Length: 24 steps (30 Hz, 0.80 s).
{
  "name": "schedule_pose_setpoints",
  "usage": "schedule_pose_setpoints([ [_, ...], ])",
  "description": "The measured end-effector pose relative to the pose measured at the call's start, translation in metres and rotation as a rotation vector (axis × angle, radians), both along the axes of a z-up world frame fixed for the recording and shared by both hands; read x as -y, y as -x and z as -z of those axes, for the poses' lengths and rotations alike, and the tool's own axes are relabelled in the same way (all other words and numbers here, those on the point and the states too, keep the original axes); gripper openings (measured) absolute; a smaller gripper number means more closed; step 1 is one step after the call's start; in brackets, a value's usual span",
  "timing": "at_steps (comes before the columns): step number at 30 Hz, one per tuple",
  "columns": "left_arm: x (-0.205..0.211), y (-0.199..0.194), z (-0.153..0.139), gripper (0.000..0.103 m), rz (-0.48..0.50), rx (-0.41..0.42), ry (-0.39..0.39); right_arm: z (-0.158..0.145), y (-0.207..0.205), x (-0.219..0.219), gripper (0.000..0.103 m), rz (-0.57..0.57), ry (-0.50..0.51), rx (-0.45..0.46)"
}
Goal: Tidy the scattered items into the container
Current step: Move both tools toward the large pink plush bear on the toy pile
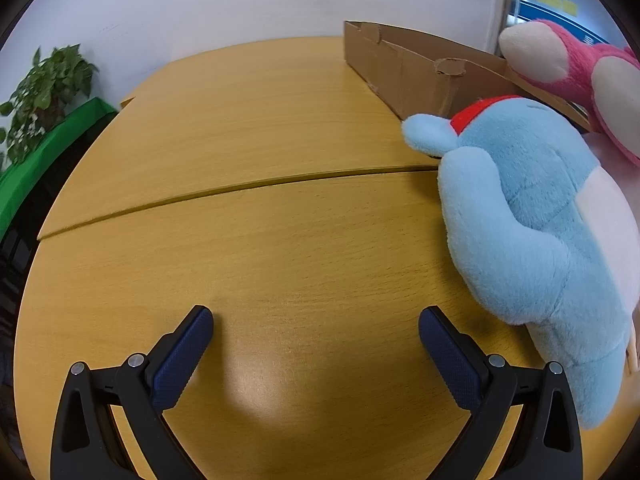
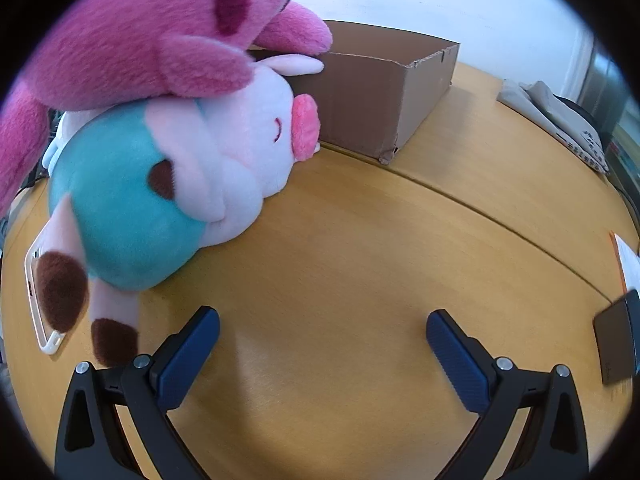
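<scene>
Nothing seems tidied yet. The blue plush toy (image 1: 532,232), the pig plush (image 2: 192,176) and the pink plush bear (image 2: 132,36) lie on the desk (image 1: 260,208) beside the cardboard box (image 2: 380,96), at the frame's upper part. The left gripper (image 1: 316,332) and right gripper (image 2: 323,334) are both spread wide and hold nothing.

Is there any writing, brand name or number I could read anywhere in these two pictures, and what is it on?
No text can be read in either view.
Wall poster, blue and yellow: print is there, too blurred to read.
Folded cloth at the table's far edge: small dark marks, too small to tell.
Dark flat device: a faint mark near its lower edge, unreadable.
Cardboard box, pink plush, blue plush: no lettering visible.
</scene>
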<state>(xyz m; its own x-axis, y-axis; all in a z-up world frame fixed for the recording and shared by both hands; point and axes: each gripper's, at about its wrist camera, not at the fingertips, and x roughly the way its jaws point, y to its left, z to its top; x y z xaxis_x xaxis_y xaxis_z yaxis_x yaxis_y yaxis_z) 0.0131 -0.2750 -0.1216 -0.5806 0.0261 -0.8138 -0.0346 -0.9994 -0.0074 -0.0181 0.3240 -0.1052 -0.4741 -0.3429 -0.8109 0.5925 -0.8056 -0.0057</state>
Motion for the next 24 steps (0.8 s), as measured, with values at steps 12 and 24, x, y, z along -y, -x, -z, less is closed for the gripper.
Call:
schedule_pose_setpoints([
  [12,-0.107,-0.113,-0.128,0.103,-0.116,-0.312,-0.045,-0.079,-0.11,0.03,0.102,0.322,0.062,-0.24],
  [24,-0.263,-0.101,-0.118,0.103,0.02,-0.218,-0.121,-0.129,-0.112,0.111,0.102,0.363,0.254,-0.246],
])
